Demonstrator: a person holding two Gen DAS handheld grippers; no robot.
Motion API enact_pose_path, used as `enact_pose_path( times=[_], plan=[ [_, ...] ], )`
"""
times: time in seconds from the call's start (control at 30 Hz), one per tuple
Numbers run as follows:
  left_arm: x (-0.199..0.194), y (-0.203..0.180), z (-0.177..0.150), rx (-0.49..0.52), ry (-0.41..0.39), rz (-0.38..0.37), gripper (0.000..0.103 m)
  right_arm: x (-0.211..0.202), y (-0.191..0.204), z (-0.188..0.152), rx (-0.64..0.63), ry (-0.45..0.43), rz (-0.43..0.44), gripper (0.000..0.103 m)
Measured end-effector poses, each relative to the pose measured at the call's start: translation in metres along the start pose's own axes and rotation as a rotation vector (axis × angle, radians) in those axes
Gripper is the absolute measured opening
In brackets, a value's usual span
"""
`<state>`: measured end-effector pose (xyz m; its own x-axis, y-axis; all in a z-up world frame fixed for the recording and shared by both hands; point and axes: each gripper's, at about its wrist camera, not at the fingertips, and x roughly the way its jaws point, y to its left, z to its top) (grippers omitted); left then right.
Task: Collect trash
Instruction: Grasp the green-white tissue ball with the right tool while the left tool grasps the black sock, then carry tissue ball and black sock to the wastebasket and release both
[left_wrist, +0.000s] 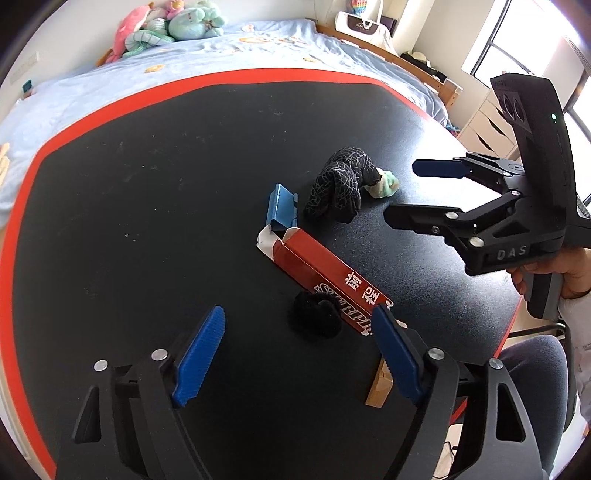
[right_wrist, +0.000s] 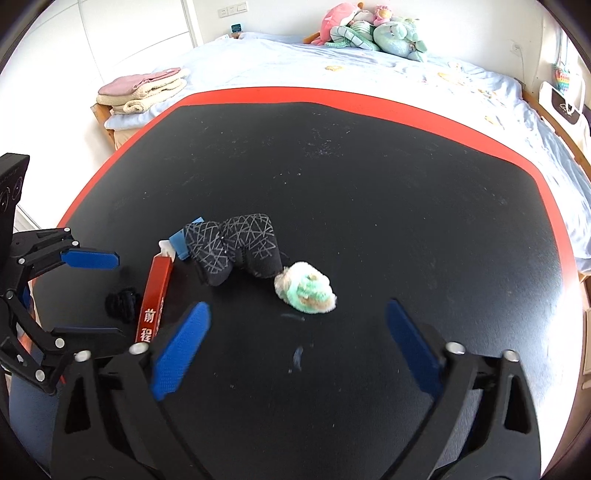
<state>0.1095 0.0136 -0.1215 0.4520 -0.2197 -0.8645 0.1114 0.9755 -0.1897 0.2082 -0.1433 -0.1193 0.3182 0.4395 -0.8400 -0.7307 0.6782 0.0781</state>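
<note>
On the black table lie a long red carton (left_wrist: 325, 273) with white characters and an open end, a small blue box (left_wrist: 281, 205) at that end, a black patterned sock (left_wrist: 338, 184), a green-and-cream fuzzy ball (left_wrist: 386, 184), and a black fluffy hair tie (left_wrist: 314, 314). My left gripper (left_wrist: 299, 354) is open, hovering above the hair tie and the carton's near end. My right gripper (right_wrist: 295, 347) is open above the table, just short of the fuzzy ball (right_wrist: 306, 288). The carton (right_wrist: 155, 295), sock (right_wrist: 236, 247) and hair tie (right_wrist: 120, 304) lie to its left.
The table (left_wrist: 110, 184) has a red border. A wooden block (left_wrist: 378, 387) sits near its front edge behind my left gripper's right finger. A bed (right_wrist: 332, 66) with plush toys (right_wrist: 369, 29) and folded blankets (right_wrist: 144, 88) lies beyond. A chair (left_wrist: 532, 373) stands at the right.
</note>
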Motion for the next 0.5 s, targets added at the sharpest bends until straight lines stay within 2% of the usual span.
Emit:
enact_pose_path(
  times=[0.07,0.2,0.3,0.37,0.5],
  plan=[
    [0.0004,0.0001,-0.0005,0.007,-0.004,0.007,0.066,0.0053,0.0001,0.0022,-0.007,0.006,-0.004,0.077],
    [-0.0015,0.0009,-0.0005,0.021,-0.004,0.021,0.039,0.0102,0.0005,0.0037,-0.016,0.003,-0.010,0.062],
    [-0.0006,-0.0008,0.0016,0.026,0.004,0.027,0.023,0.0099,0.0026,0.0041,-0.031,-0.004,-0.026,0.045],
    [-0.0013,-0.0001,0.0011,0.025,0.004,0.029,0.022,0.0094,0.0025,0.0049,-0.032,-0.005,-0.034,0.030],
    [-0.0035,0.0011,0.0009,0.019,0.001,0.027,0.020,0.0072,0.0026,0.0043,-0.034,-0.003,-0.035,0.028]
  ],
)
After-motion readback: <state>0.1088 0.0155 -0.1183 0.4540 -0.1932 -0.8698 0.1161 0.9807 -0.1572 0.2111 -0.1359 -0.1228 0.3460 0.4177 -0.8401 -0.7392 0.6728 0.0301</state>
